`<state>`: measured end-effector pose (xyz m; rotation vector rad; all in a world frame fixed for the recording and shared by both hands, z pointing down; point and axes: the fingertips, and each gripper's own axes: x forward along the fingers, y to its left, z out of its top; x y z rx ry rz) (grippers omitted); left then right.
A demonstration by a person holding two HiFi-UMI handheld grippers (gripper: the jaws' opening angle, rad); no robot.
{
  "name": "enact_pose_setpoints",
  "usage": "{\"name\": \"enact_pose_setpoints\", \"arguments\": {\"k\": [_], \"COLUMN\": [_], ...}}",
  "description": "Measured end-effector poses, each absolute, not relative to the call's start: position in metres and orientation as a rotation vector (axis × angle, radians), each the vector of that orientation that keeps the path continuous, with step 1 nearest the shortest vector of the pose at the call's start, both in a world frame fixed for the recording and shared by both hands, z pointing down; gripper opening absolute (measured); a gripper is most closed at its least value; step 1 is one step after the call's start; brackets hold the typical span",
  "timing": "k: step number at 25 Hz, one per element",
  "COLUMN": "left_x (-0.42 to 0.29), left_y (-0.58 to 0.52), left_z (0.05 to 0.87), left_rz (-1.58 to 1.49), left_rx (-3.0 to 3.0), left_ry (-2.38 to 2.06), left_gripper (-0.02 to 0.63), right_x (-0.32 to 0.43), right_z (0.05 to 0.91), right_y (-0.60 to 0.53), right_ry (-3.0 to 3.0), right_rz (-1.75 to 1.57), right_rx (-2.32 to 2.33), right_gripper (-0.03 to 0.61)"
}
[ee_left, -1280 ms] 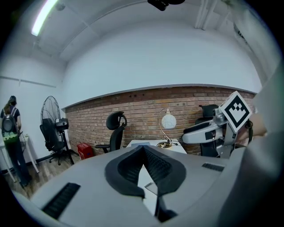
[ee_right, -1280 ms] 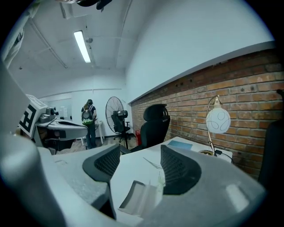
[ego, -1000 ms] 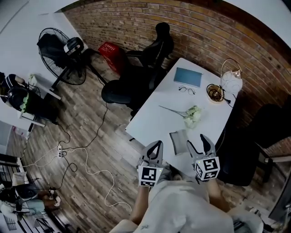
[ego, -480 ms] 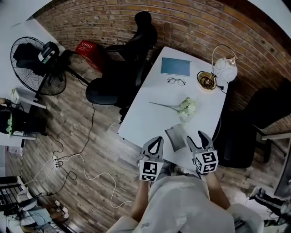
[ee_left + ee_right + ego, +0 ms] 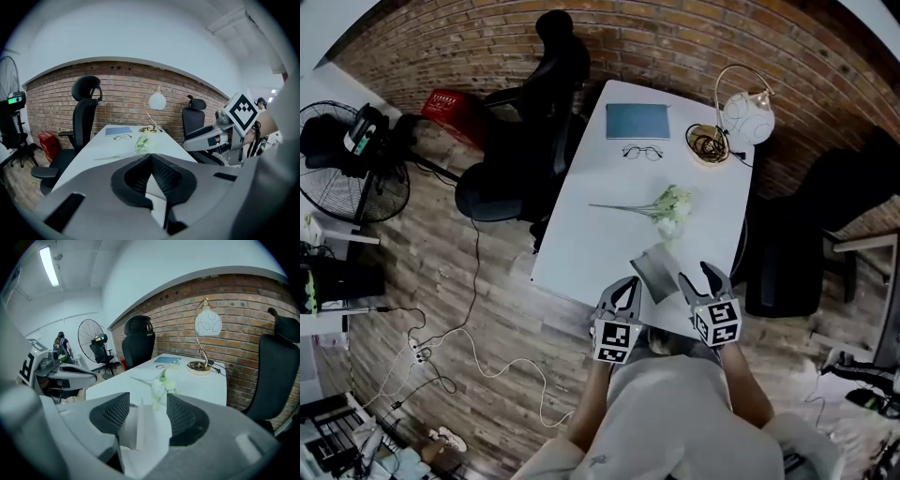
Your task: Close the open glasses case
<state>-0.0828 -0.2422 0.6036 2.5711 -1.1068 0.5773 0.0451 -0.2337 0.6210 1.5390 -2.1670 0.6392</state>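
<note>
The grey glasses case (image 5: 652, 271) lies open near the front edge of the white table (image 5: 600, 239), its lid raised. My right gripper (image 5: 696, 275) is open just right of the case. In the right gripper view the case (image 5: 146, 426) stands in the gap in front of the right gripper (image 5: 147, 401), and neither pad touches it. My left gripper (image 5: 628, 284) hovers at the table's front edge, just left of the case. It is shut, and its pads meet at the tips in the left gripper view (image 5: 151, 157) with nothing between them.
Farther along the table lie a sprig of white flowers (image 5: 661, 203), a pair of glasses (image 5: 642, 152), a blue notebook (image 5: 637, 120) and a globe lamp (image 5: 743, 111). Black office chairs stand at the left (image 5: 520, 178) and right (image 5: 787, 267). Cables trail over the wooden floor.
The head view has shifted, so the table sits higher and more central. Both grippers are closer to the case, the right one now beside it. The case stays open.
</note>
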Motion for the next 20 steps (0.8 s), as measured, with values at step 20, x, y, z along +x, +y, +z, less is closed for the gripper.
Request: {"name": "enact_pose_setpoints", "arguments": {"k": [20], "left_x": [-0.039], "left_y": [-0.236], "left_z": [0.686], "left_rz": [0.779], "left_rx": [2.429], "left_ry": [-1.093], "left_gripper": [0.005], "right_x": [0.06], "right_z": [0.697], "right_y": [-0.239], "right_ry": [-2.168], "right_rz": [0.749], "right_rx": [1.378], "right_gripper": [0.249]}}
